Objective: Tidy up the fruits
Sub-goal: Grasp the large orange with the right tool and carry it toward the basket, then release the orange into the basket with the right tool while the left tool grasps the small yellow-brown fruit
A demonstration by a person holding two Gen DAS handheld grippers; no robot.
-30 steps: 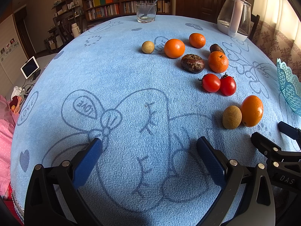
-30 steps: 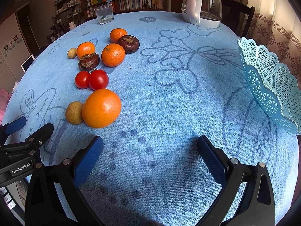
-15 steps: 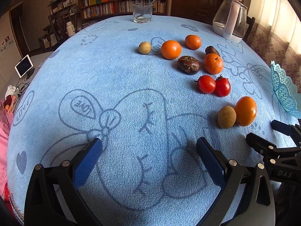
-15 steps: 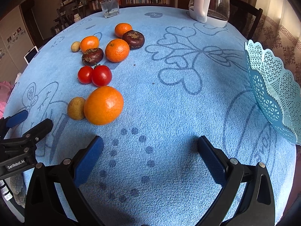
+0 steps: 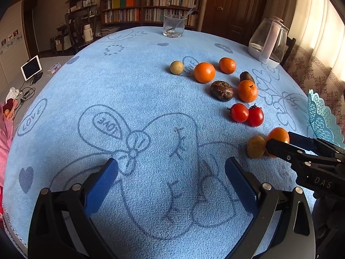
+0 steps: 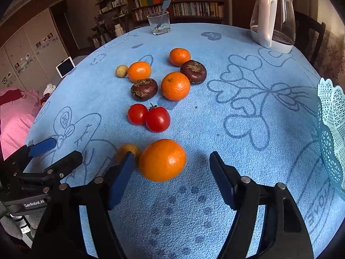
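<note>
- The left gripper (image 5: pixel 171 174) has barely shifted over the past second: it hangs over bare blue tablecloth (image 5: pixel 129 99) with its blue pads spread wide and nothing between them, so it plays no part in the pick for now.
- Further right in the left wrist view, the fruit is where it was: a small tan fruit (image 5: pixel 176 67), three oranges and two dark brown fruits (image 5: pixel 222 90) at the back, then the pair of tomatoes (image 5: pixel 246 114).
- The real change is at the near orange (image 6: pixel 162 160). A second ago the right gripper (image 6: pixel 170 173) stood wide and short of it; now it has come forward around it and its jaws are closing.
- In the right wrist view the orange sits between the pads, close to the left one, with a clear gap to the right pad, so it is not yet clamped.
- The left pad has slid in between the orange and the yellowish-brown fruit (image 6: pixel 127 150) just beside it; that neighbour may get nudged as the jaws close.
- The orange rests on the cloth, at the near end of the fruit group.
- At the far right stands the turquoise lattice basket (image 6: pixel 332 129), well apart from the orange and empty as far as shown. My reading: the first pick is beginning, and carrying the orange to the basket comes next.
</note>
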